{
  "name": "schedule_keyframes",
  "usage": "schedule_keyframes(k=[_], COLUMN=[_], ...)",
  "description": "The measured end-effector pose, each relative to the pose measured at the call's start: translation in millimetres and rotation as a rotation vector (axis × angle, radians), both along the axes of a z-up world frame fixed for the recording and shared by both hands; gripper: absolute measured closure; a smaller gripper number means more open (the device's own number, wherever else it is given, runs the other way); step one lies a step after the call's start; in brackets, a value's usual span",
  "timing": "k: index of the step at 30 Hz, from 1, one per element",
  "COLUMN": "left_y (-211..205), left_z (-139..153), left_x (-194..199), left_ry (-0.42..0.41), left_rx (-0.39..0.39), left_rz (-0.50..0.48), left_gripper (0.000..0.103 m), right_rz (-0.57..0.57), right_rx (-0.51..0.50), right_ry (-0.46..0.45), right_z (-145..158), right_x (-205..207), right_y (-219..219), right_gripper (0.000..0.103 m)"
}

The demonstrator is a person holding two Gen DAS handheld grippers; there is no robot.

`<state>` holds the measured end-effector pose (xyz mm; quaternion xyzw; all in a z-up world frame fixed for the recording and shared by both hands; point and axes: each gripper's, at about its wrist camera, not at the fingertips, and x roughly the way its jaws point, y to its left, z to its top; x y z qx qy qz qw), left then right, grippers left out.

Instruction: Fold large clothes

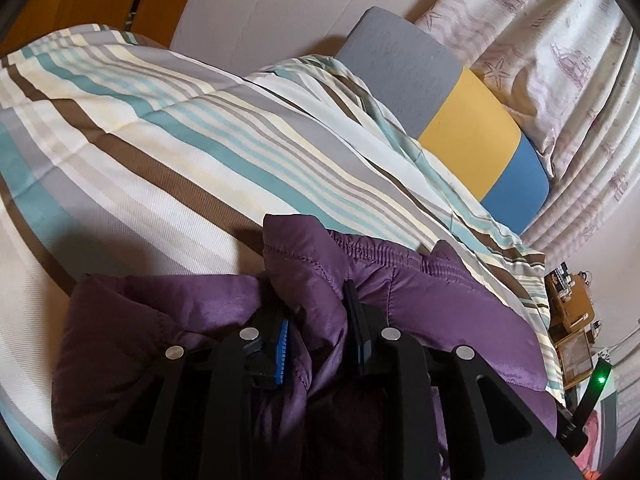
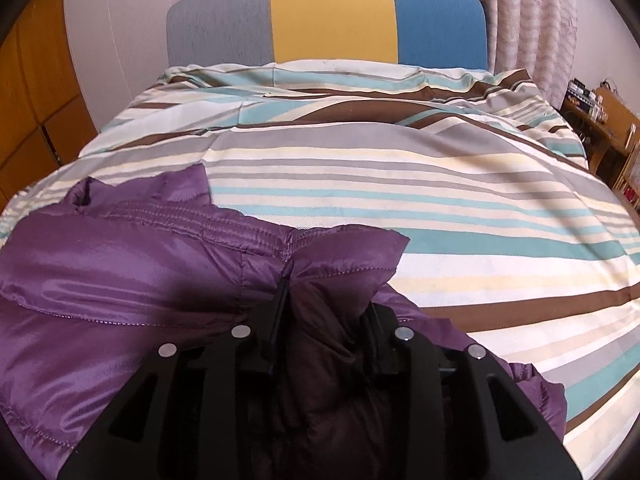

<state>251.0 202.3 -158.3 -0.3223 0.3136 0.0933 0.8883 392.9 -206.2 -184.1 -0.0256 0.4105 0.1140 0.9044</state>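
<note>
A shiny purple quilted jacket (image 1: 420, 304) lies bunched on the near part of a striped bed cover (image 1: 160, 140). My left gripper (image 1: 314, 300) has a thick fold of its hem puckered between both fingers, and one blue pad (image 1: 282, 344) shows beside the cloth. In the right wrist view the jacket (image 2: 120, 264) spreads to the left over the bed cover (image 2: 440, 200), its elastic hem running across. My right gripper (image 2: 326, 300) pinches another padded corner, and dark fabric fills the gap between the fingers.
The bed's grey, yellow and blue headboard (image 2: 332, 16) stands at the far end, patterned curtains (image 2: 532, 20) behind it. A wooden shelf with small items (image 2: 600, 120) is at the right. Orange wardrobe doors (image 2: 36, 92) are at the left.
</note>
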Motion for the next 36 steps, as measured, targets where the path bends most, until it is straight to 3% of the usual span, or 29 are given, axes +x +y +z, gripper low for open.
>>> schedule_keyframes(k=[3, 6, 8, 11, 18, 21, 27, 30, 36], left_y=[-0.7, -5.8, -11.2, -24.7, -73.2, -107.0, -148.7, -144.7, -136.2], left_z=[0.6, 6.0, 13.3, 30.7, 76.6, 78.3, 61.2, 34.5, 10.8], left_x=[1.3, 3.8, 4.6, -3.4, -57.5, -49.8, 10.3, 31.6, 34.9], left_ry=[0.0, 0.009, 0.034, 0.065, -0.071, -0.083, 0.035, 0.099, 0.059], left_rx=[-0.007, 0.01, 0.039, 0.138, 0.268, 0.305, 0.455, 0.427, 0.349], left_rz=[-0.01, -0.033, -0.046, -0.031, 0.077, -0.033, -0.176, -0.186, -0.197], left_gripper=[0.07, 0.052, 0.029, 0.011, 0.011, 0.011, 0.011, 0.011, 0.005], right_rz=[-0.001, -0.005, -0.008, -0.011, -0.02, -0.029, -0.043, -0.045, -0.049], right_rx=[0.009, 0.011, 0.006, 0.001, -0.004, -0.007, 0.0, 0.001, 0.018], right_ry=[0.003, 0.003, 0.001, -0.001, -0.004, -0.007, -0.004, -0.001, -0.003], right_z=[-0.6, -0.6, -0.2, 0.6, 1.6, 2.2, 2.1, 1.8, 1.5], right_x=[0.4, 0.1, -0.3, -0.7, -0.8, -1.9, -1.4, -1.3, -1.1], right_y=[-1.7, -2.8, -1.7, -0.8, 0.0, -0.2, -3.0, -3.1, -4.8], right_gripper=[0.071, 0.069, 0.069, 0.067, 0.064, 0.061, 0.056, 0.056, 0.056])
